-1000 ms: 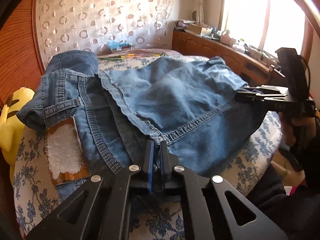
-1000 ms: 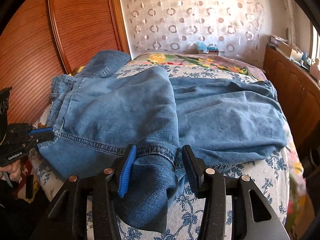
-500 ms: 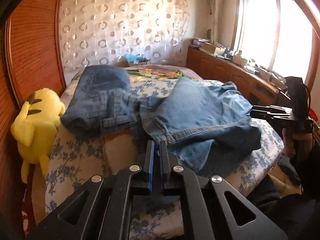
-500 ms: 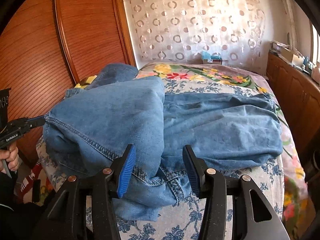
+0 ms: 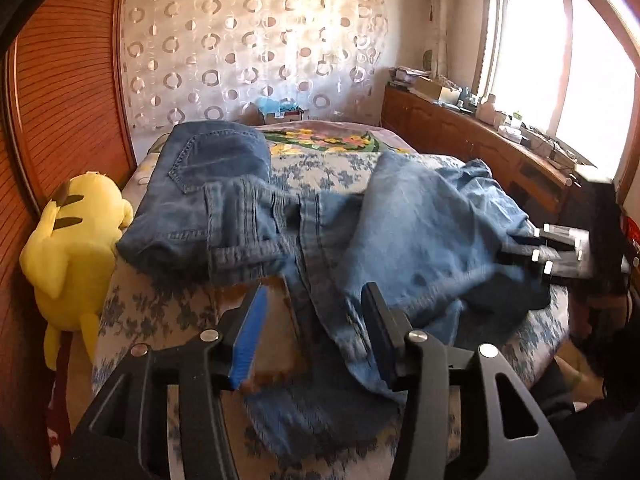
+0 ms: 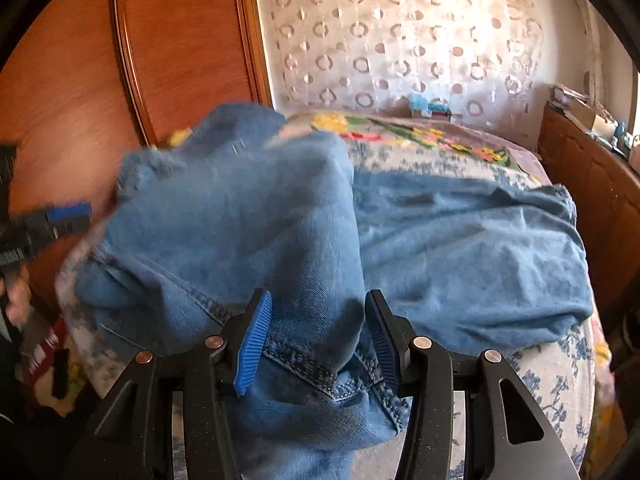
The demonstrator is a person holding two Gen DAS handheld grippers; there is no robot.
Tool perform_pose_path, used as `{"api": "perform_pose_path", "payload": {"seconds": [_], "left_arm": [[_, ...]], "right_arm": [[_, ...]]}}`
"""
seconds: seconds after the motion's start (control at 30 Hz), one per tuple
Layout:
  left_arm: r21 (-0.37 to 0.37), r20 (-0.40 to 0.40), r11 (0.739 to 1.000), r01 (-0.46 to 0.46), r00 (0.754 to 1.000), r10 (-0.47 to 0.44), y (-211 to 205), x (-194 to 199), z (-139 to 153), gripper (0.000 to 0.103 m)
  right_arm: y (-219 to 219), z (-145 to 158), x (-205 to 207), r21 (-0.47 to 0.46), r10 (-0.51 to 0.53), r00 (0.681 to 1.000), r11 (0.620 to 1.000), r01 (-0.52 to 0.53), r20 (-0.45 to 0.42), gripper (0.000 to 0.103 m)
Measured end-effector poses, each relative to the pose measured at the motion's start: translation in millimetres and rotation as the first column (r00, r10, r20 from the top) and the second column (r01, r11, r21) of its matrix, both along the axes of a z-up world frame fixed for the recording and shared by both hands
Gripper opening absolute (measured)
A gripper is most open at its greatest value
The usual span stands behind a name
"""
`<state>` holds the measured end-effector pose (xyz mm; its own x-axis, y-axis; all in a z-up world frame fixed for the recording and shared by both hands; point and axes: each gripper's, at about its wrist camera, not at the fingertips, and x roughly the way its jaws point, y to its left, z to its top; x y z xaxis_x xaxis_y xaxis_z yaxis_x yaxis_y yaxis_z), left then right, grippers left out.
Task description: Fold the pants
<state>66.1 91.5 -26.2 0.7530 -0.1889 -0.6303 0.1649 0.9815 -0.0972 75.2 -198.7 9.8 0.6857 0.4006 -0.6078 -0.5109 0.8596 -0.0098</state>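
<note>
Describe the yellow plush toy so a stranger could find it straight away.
Start at the bed with the blue-flowered cover. At its left edge, against the reddish wooden panel, slumps the plush toy. It is the only bright yellow thing there, with dark stripes on its back, beside the blue jeans.

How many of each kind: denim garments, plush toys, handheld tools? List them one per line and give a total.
Denim garments: 2, the folded pair and the loose pants
Plush toy: 1, yellow, beside the bed
Tools: 2, the left tool, its jaws opening with nothing pinched, and the right tool, with pants between its jaws
Total: 5
</note>
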Motion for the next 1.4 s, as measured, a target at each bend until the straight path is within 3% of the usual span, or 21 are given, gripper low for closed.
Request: {"api": "perform_pose_path", "payload": {"seconds": [0.13,0.27,0.53,0.57,0.6,0.7,0.8,0.97,1.13,1.23,1.33,1.4], "left_arm": [[0.000,0.005,1.000,0.018,1.000,-0.018,-0.8,24.8,0.5,0.049],[-0.003,-0.020,0.999,0.047,0.999,-0.047,-4.6,51.8,-2.9,0.039],[0.039,-0.104,0.998,0.049,0.994,-0.045,-14.2,103.2,-16.0,0.037],[0.040,-0.110,0.998,0.052,0.993,-0.048,-15.1,105.2,-17.5,0.034],[0.042,-0.116,0.997,0.059,0.992,-0.053,-16.6,106.8,-18.9,0.023],[0.063,-0.120,0.996,0.067,0.991,-0.059,-20.8,104.0,-20.2,0.005],[0.083,-0.038,0.996,0.032,0.999,-0.029,-18.2,86.5,-1.3,0.005],[0.089,0.063,0.993,-0.079,0.995,0.073,13.7,69.8,42.3,0.005],[0.082,0.027,0.994,-0.078,0.997,0.076,30.3,73.2,44.4,0.008],[0.093,0.005,0.993,-0.070,0.998,0.070,26.7,69.7,35.4,0.020],[0.080,-0.001,0.995,-0.051,0.999,0.051,22.8,55.3,25.8,0.043],[0.067,-0.010,0.997,-0.035,0.999,0.036,17.3,45.1,18.4,0.048]], "right_arm": [[4.2,-13.6,6.7,-0.031,-0.021,1.000,0.999,0.021,0.000,0.050],[2.7,-16.2,10.8,-0.028,-0.012,1.000,1.000,0.012,0.005,0.050],[4.3,-22.0,10.6,0.018,-0.009,1.000,1.000,0.009,-0.009,0.050],[4.5,-22.0,10.0,0.019,-0.010,1.000,1.000,0.010,-0.007,0.050],[4.9,-22.0,9.0,0.020,-0.010,1.000,1.000,0.010,-0.005,0.050],[4.1,-22.6,7.5,0.024,-0.011,1.000,1.000,0.011,0.000,0.050],[3.0,-22.3,7.0,0.038,-0.015,1.000,0.999,0.015,0.006,0.050],[-4.7,-22.0,6.4,0.076,-0.030,1.000,0.997,0.029,0.005,0.051],[-4.4,-24.8,8.5,0.083,-0.025,1.000,0.996,0.025,-0.002,0.051],[-2.8,-24.7,10.9,0.081,-0.027,1.000,0.996,0.027,-0.006,0.051],[-4.2,-23.8,11.3,0.080,-0.025,1.000,0.996,0.026,-0.009,0.051],[-4.3,-23.4,11.2,0.079,-0.025,1.000,0.997,0.026,-0.009,0.051]]}}
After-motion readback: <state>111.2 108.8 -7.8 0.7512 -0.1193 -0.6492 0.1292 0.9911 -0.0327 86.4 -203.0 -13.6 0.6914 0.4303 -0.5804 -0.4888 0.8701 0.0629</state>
